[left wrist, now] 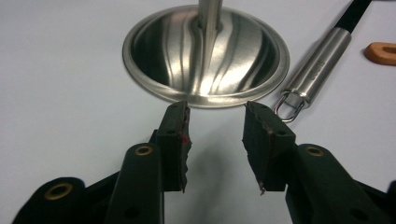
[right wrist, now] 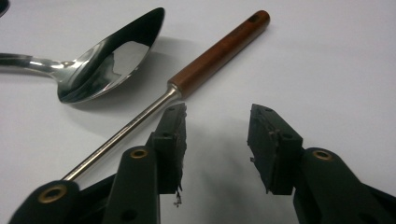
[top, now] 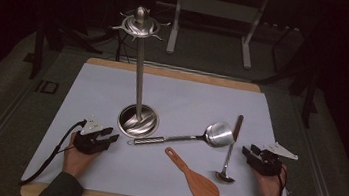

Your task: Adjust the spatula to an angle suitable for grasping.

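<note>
Both grippers rest low on the white sheet (top: pixel 172 102) with their 2 jaws spread wide and nothing between them. The left gripper (left wrist: pixel 215 140) faces the round steel base (left wrist: pixel 205 51) of the utensil stand (top: pixel 137 73), which lies just beyond its jaw tips, not touching. Just right of the base in the left gripper view lies the steel handle (left wrist: pixel 315 70) of the large spoon (top: pixel 218 133), with its wire hanging loop. The right gripper (right wrist: pixel 217 144) points at the small ladle (top: pixel 228 155): its thin shaft runs just beside the left jaw, and whether they touch cannot be told. The ladle's brown wooden grip (right wrist: pixel 219 51) lies farther off. The high view adds the wooden rice paddle (top: pixel 195 178) between the grippers, near the front edge, and the stand's hook ring (top: pixel 140 26) at the top.
</note>
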A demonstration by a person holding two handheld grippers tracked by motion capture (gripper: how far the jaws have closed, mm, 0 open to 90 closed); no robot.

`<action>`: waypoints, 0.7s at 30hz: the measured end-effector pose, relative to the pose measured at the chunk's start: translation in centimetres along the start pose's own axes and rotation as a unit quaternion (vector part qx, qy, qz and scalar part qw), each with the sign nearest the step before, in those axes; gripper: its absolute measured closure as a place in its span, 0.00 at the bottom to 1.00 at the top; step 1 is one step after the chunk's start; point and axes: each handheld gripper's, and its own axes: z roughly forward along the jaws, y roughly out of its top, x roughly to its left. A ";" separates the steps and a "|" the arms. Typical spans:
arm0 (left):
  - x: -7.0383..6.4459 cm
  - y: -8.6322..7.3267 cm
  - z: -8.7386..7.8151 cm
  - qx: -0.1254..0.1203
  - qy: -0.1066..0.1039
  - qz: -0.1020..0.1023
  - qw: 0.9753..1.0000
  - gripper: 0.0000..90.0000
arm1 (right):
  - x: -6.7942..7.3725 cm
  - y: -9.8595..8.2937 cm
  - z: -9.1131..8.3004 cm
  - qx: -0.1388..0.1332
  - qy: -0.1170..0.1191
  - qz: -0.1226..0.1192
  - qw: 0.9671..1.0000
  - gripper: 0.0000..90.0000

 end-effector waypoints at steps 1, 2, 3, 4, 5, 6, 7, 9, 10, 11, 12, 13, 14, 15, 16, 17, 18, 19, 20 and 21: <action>0.0 0.0 0.0 0.000 0.000 0.000 1.000 0.68 | 0.1 0.0 0.0 -0.001 0.001 -0.004 1.000 0.64; -0.1 -0.1 -0.1 -0.006 0.005 0.000 1.000 0.68 | 0.1 0.0 0.0 0.000 0.001 -0.007 1.000 0.65; 0.0 -0.2 -0.2 -0.012 0.004 -0.002 1.000 0.69 | 0.2 0.0 0.0 0.001 0.002 -0.010 1.000 0.65; 0.1 -0.2 -0.2 -0.013 0.002 -0.004 1.000 0.69 | 0.2 0.0 0.1 0.003 0.002 -0.014 1.000 0.65; 0.1 -0.2 -0.2 -0.013 0.002 -0.004 1.000 0.69 | 0.3 0.0 0.1 0.004 0.002 -0.015 1.000 0.66; 0.2 -0.2 -0.3 -0.016 -0.006 -0.012 1.000 0.69 | 0.4 0.0 0.1 0.005 0.001 -0.019 1.000 0.66; 0.3 -0.2 -0.3 -0.017 -0.011 -0.013 1.000 0.69 | 0.4 0.0 0.1 0.006 0.002 -0.021 1.000 0.66; 0.4 -0.3 -0.3 -0.017 -0.013 -0.014 1.000 0.68 | 0.4 0.0 0.1 0.007 0.003 -0.021 1.000 0.66; 0.4 -0.3 -0.3 -0.017 -0.014 -0.015 1.000 0.68 | 0.4 0.0 0.1 0.008 0.004 -0.020 1.000 0.66; 0.4 -0.3 -0.3 -0.018 -0.014 -0.016 1.000 0.67 | 0.3 0.1 0.2 0.009 0.007 -0.020 1.000 0.66; 0.4 -0.3 -0.3 -0.017 -0.017 -0.018 1.000 0.67 | 0.3 0.1 0.2 0.010 0.009 -0.020 1.000 0.66; 0.4 -0.3 -0.3 -0.017 -0.017 -0.018 1.000 0.66 | 0.3 0.1 0.2 0.010 0.009 -0.020 1.000 0.66; 0.5 -0.2 -0.2 -0.016 -0.017 -0.019 1.000 0.66 | 0.3 0.1 0.2 0.010 0.014 -0.020 1.000 0.67; 0.5 -0.2 -0.2 -0.016 -0.017 -0.019 1.000 0.66 | 0.3 0.1 0.2 0.011 0.016 -0.022 1.000 0.67; 0.5 -0.2 -0.2 -0.016 -0.016 -0.019 1.000 0.66 | 0.3 0.1 0.2 0.013 0.019 -0.024 0.999 0.68; 0.5 -0.2 -0.2 -0.016 -0.016 -0.019 1.000 0.66 | 0.4 0.1 0.2 0.013 0.019 -0.027 0.999 0.68; 0.5 -0.2 -0.2 -0.016 -0.016 -0.020 1.000 0.66 | 0.4 0.2 0.2 0.016 0.021 -0.030 0.999 0.68; 0.5 -0.2 -0.2 -0.016 -0.016 -0.020 1.000 0.66 | 0.4 0.2 0.2 0.016 0.021 -0.030 0.999 0.68; 0.5 -0.2 -0.2 -0.015 -0.014 -0.020 1.000 0.66 | 0.7 0.2 0.2 0.022 0.022 -0.038 0.999 0.69; 0.5 -0.2 -0.2 -0.015 -0.014 -0.020 1.000 0.66 | 0.7 0.2 0.2 0.022 0.022 -0.038 0.999 0.69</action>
